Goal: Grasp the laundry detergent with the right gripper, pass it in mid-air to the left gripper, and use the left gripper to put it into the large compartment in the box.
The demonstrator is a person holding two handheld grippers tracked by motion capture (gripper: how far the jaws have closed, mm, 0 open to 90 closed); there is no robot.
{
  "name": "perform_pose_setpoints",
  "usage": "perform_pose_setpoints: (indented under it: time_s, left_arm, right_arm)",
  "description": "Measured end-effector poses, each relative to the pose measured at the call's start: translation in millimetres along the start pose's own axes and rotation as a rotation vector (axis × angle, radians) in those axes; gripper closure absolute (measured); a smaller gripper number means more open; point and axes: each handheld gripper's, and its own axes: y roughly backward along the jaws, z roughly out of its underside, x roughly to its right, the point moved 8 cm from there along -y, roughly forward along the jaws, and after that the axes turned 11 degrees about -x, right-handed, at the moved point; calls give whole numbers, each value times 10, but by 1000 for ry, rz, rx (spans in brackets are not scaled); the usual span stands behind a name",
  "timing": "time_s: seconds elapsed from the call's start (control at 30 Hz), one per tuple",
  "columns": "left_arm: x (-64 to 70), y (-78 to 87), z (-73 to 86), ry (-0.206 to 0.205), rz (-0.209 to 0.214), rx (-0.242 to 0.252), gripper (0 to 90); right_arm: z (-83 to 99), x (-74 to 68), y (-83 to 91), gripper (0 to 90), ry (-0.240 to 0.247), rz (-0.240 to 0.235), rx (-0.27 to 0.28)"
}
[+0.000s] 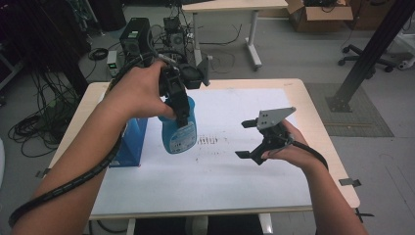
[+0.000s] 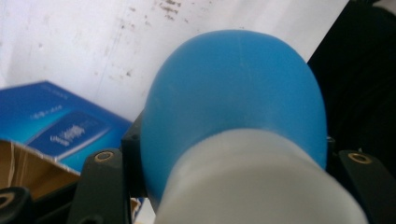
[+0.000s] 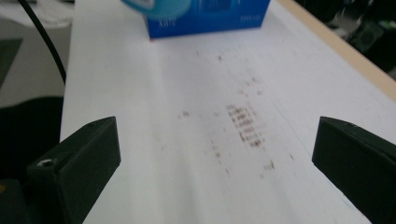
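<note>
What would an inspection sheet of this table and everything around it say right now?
Surface: table under a white sheet with a patch of brown marks.
Job's things: blue bottle held up off the sheet; blue box standing at the sheet's left, its flap open.
Clutter: nothing seen.
Grippers: left gripper shut on the bottle near its top; right gripper open and empty over the sheet.
Cables: one runs along the left forearm; one loops round the right wrist; more lie on the floor at left.
Surroundings: second table, cardboard box, chair base, black post.
</note>
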Motion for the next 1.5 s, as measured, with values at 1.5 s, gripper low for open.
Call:
perform_pose_setpoints:
  time_s: [1.5]
  left_arm:
    - [-1326, 491, 1182, 825, 159, 56, 395]
  right_arm:
    - [91, 431, 421, 32, 65, -68, -485]
